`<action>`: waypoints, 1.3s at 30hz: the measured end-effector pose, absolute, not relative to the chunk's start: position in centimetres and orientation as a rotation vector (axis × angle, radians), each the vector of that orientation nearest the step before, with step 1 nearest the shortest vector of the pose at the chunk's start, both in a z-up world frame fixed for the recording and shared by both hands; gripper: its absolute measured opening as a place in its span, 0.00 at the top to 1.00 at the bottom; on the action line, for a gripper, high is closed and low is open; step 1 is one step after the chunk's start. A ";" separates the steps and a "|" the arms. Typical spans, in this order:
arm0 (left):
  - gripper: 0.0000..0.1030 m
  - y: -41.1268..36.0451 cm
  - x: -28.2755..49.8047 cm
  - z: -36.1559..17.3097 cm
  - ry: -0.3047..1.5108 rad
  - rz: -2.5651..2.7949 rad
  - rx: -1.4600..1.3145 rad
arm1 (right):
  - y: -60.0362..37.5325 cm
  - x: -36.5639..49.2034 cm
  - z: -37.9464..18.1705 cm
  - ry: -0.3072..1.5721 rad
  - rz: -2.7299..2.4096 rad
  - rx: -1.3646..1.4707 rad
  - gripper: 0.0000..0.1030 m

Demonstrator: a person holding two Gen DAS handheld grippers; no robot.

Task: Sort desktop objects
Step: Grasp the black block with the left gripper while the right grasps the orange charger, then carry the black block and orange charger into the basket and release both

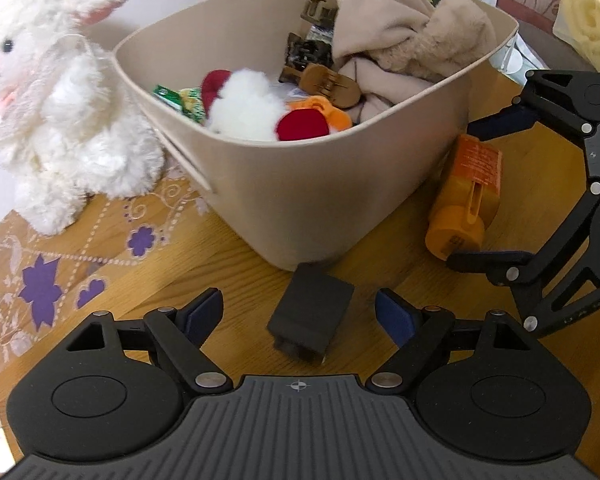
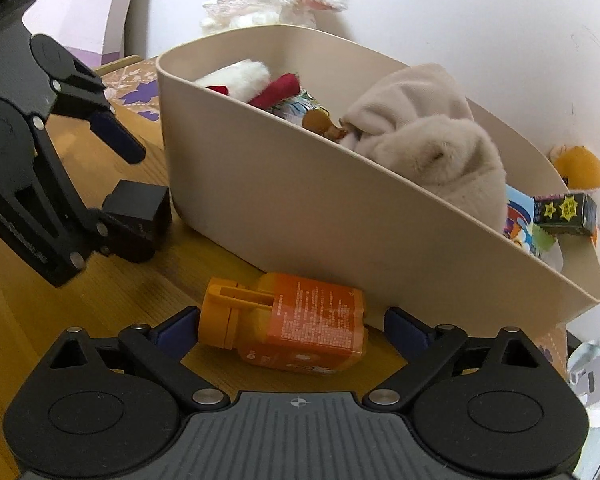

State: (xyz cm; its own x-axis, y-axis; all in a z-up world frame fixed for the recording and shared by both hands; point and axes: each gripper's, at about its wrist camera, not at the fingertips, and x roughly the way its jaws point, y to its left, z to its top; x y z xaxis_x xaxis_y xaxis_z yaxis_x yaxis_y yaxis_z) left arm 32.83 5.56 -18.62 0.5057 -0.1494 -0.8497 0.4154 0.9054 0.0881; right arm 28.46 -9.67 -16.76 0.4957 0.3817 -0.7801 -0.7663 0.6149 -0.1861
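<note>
A beige bin (image 1: 320, 184) stands on the wooden table, holding plush toys, hair clips and snack packets. A small black box (image 1: 310, 318) lies on the table in front of it, between the fingers of my open left gripper (image 1: 300, 314). An orange bottle (image 2: 288, 324) lies on its side against the bin (image 2: 300, 208), between the fingers of my open right gripper (image 2: 292, 330). The bottle (image 1: 466, 196) and the right gripper (image 1: 472, 196) also show in the left wrist view. The left gripper (image 2: 128, 184) and the black box (image 2: 138, 204) show in the right wrist view.
A white plush rabbit (image 1: 60, 112) sits left of the bin on a patterned cloth (image 1: 52, 276). A yellow rolled towel (image 1: 592, 20) is at the far right. An orange plush (image 2: 584, 184) stands behind the bin by the wall.
</note>
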 end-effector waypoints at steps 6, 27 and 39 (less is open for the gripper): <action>0.60 4.7 33.1 -19.1 1.006 -0.393 0.309 | -10.2 28.9 -17.0 0.818 0.741 -0.475 0.21; 0.69 4.5 28.3 -14.9 0.954 -0.391 0.297 | -16.3 26.8 -12.3 0.756 0.780 -0.459 0.21; 0.69 2.7 26.6 -8.4 0.821 -0.371 0.281 | -19.5 27.1 -6.3 0.646 0.790 -0.431 0.21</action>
